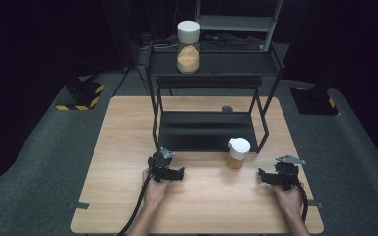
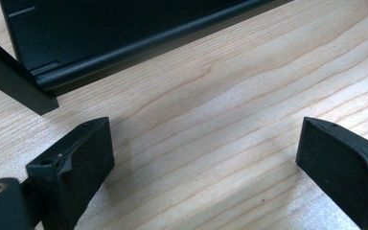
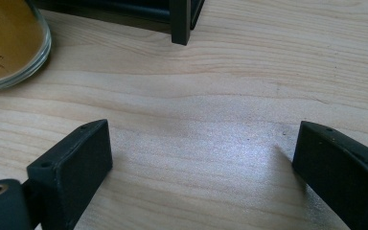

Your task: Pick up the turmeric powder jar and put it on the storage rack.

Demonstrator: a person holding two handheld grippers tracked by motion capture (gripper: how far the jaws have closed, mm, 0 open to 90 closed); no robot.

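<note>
A small glass jar [image 1: 237, 153] with a white lid and orange-brown powder stands on the wooden table [image 1: 128, 147], just in front of the black shelf rack [image 1: 206, 130]. A taller white-lidded jar [image 1: 188, 46] of tan powder sits on the rack's top shelf. My left gripper [image 1: 178, 173] rests low over the table, left of the small jar, its jaws wide apart over bare wood [image 2: 203, 139]. My right gripper [image 1: 262, 176] sits to the right of the small jar, open as well [image 3: 203, 143]. The jar's glass base [image 3: 9, 43] lies at the upper left of the right gripper view.
The rack's lower tray [image 2: 124, 33] and one leg [image 2: 17, 79] lie close ahead of the left gripper. Another rack leg [image 3: 180, 21] stands ahead of the right gripper. A small dark object [image 1: 227, 108] lies at the table's back. Grey carpet surrounds the table.
</note>
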